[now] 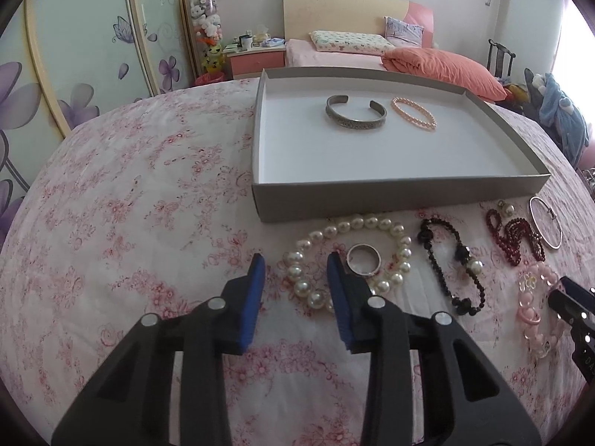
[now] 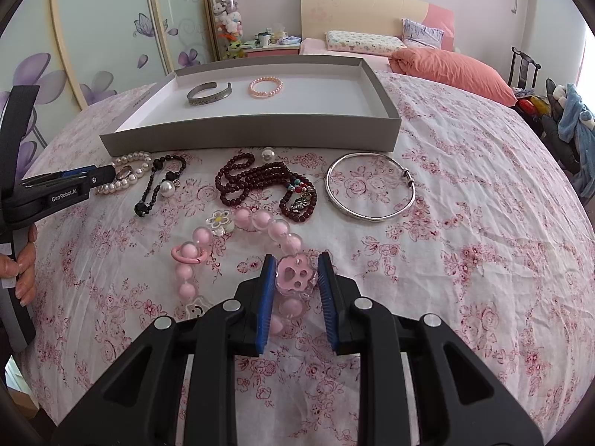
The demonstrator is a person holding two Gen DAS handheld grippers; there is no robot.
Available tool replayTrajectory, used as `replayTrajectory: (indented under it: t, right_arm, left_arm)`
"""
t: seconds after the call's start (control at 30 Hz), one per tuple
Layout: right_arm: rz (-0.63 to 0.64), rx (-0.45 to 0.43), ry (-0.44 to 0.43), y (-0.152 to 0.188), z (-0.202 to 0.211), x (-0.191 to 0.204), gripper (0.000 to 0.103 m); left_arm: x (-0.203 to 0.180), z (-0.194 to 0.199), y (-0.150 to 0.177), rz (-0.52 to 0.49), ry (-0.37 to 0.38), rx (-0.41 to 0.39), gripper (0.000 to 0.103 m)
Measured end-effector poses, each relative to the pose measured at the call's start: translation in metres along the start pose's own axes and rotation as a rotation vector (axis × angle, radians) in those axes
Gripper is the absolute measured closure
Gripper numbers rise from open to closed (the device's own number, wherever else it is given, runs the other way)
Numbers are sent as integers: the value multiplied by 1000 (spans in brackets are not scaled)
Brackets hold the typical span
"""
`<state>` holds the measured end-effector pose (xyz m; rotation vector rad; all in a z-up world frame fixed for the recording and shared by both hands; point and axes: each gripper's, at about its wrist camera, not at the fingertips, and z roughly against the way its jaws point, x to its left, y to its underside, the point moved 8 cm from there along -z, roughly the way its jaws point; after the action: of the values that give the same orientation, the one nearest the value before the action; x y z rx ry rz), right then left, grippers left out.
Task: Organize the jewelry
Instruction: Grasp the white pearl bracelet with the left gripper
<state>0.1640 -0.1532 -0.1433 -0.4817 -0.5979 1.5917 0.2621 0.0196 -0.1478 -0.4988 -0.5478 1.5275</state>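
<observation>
My right gripper (image 2: 296, 273) is shut on the pink paw charm (image 2: 296, 277) of the pink bead bracelet (image 2: 260, 219), which lies on the flowered cloth. My left gripper (image 1: 296, 264) stands open over the left side of the white pearl bracelet (image 1: 372, 221); a few pearls sit between its tips without the pads pressing them. A silver ring (image 1: 363, 260) lies inside the pearl loop, beside the right pad. The grey tray (image 1: 390, 193) behind holds a silver cuff (image 1: 355, 122) and a small pink pearl bracelet (image 1: 413, 113).
Along the tray's front lie a black bead bracelet (image 1: 452, 260), dark red beads (image 2: 260, 178), a silver bangle (image 2: 328, 186) and a loose pearl (image 2: 267, 154). A hand (image 2: 22, 271) holds the left gripper (image 2: 108, 173). A bed and wardrobe stand behind.
</observation>
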Motion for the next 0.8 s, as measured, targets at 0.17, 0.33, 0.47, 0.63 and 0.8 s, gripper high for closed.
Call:
replayTrajectory:
  t: [0.17, 0.33, 0.47, 0.63, 0.8]
  right_arm:
    - [0, 0, 0, 0, 0, 0, 78]
    - [1, -1, 0, 0, 0, 0, 79]
    - [-5, -9, -8, -2, 3, 2, 79]
    - [-3, -117, -52, -22, 30, 10, 79]
    - [29, -220, -76, -43, 51, 29, 79]
  left_arm:
    - [-1, 0, 1, -1, -6, 0, 68]
    - [-5, 2, 1, -11, -2, -4, 93]
    - [-6, 2, -1, -4, 27, -1, 93]
    - [-7, 13, -8, 16, 70, -38, 93]
    - [-18, 33, -24, 1, 115, -117, 93]
